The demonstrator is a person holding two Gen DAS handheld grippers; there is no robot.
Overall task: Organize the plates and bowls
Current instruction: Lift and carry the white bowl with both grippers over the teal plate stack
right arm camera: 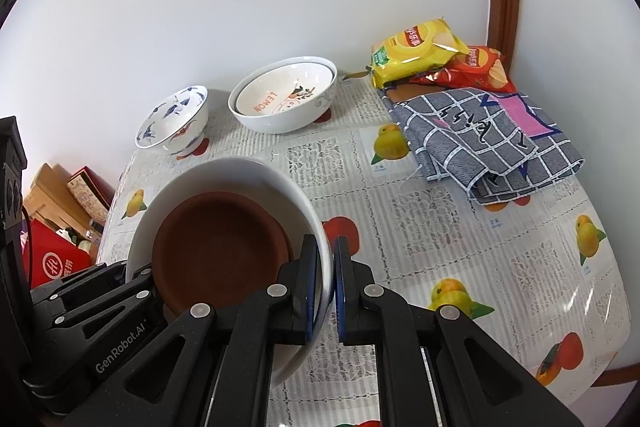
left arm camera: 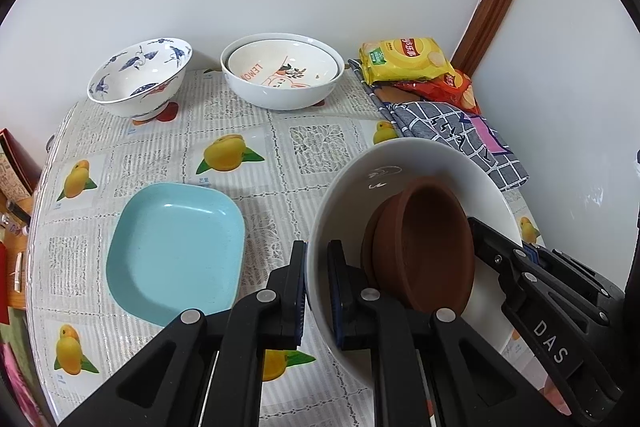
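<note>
A large white bowl [left arm camera: 404,163] [right arm camera: 224,173] hangs tilted above the table, held from both sides. Inside it lie stacked brown clay dishes [left arm camera: 424,239] [right arm camera: 216,243]. My left gripper [left arm camera: 317,259] is shut on the bowl's left rim, one finger inside and one outside. My right gripper [right arm camera: 327,251] is shut on the opposite rim; in the left wrist view it shows at the bowl's right edge [left arm camera: 516,247]. A light blue square plate [left arm camera: 176,251] lies on the table to the left of the bowl.
At the back by the wall stand a blue-and-white patterned bowl [left arm camera: 140,79] [right arm camera: 174,121] and a white bowl holding a "LEMON" bowl [left arm camera: 282,75] [right arm camera: 284,95]. Chip bags [right arm camera: 420,55] and a folded checked cloth [right arm camera: 488,143] lie at the back right. The fruit-print tablecloth [right arm camera: 440,227] ends near boxes at left.
</note>
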